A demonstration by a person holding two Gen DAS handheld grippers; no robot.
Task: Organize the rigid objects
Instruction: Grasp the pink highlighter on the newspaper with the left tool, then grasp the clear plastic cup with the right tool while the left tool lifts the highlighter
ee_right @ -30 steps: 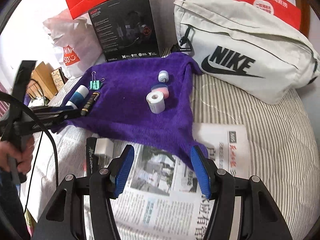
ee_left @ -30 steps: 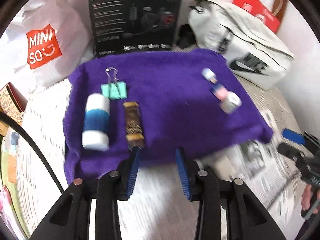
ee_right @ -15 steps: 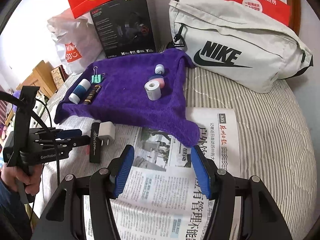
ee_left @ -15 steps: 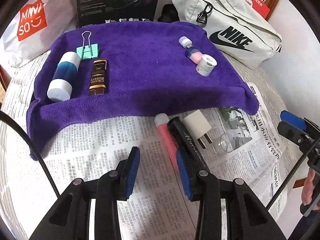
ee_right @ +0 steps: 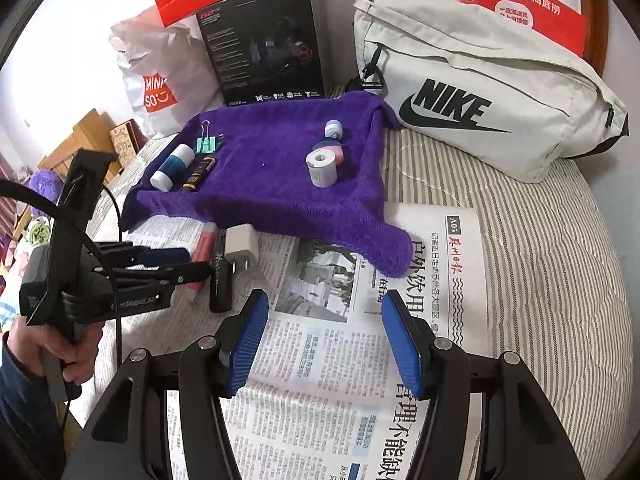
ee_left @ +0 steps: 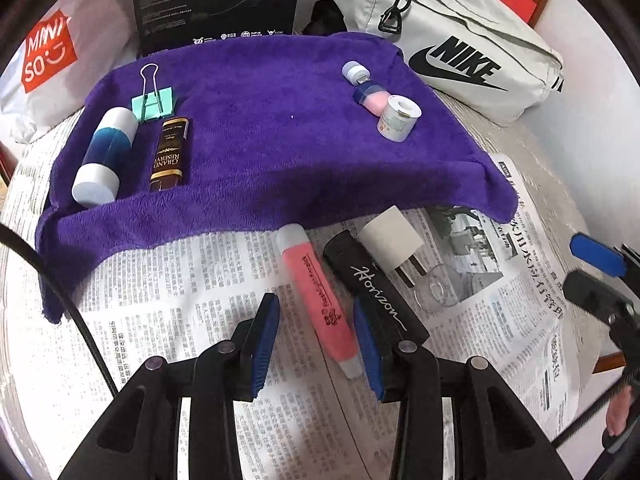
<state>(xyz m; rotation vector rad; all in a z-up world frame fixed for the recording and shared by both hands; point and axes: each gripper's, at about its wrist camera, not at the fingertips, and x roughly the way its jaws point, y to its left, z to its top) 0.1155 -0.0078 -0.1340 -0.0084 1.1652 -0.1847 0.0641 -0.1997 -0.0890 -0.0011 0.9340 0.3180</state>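
Observation:
A purple towel [ee_left: 260, 152] holds a blue-and-white bottle [ee_left: 105, 156], a brown tube [ee_left: 170, 154], a green binder clip [ee_left: 154, 102], a small cap [ee_left: 354, 72], a pink container [ee_left: 372, 98] and a white tape roll [ee_left: 399, 118]. On the newspaper lie a pink tube [ee_left: 320, 300], a black Horizon case [ee_left: 374, 288], a white charger [ee_left: 390, 238] and a clear cup [ee_left: 436, 290]. My left gripper [ee_left: 316, 340] is open, its fingers either side of the pink tube's near end. My right gripper [ee_right: 324, 340] is open and empty over the newspaper [ee_right: 360, 360].
A Nike bag [ee_right: 480, 92], a black Hecate box [ee_right: 264, 44], a Miniso bag [ee_right: 160, 80] and red bags stand behind the towel. Striped bedding [ee_right: 560, 280] lies to the right. The left gripper also shows in the right wrist view [ee_right: 188, 262].
My left gripper has pulled back from the towel and come down over the newspaper, reaching the pink tube. My right gripper has drawn back a little and stays open.

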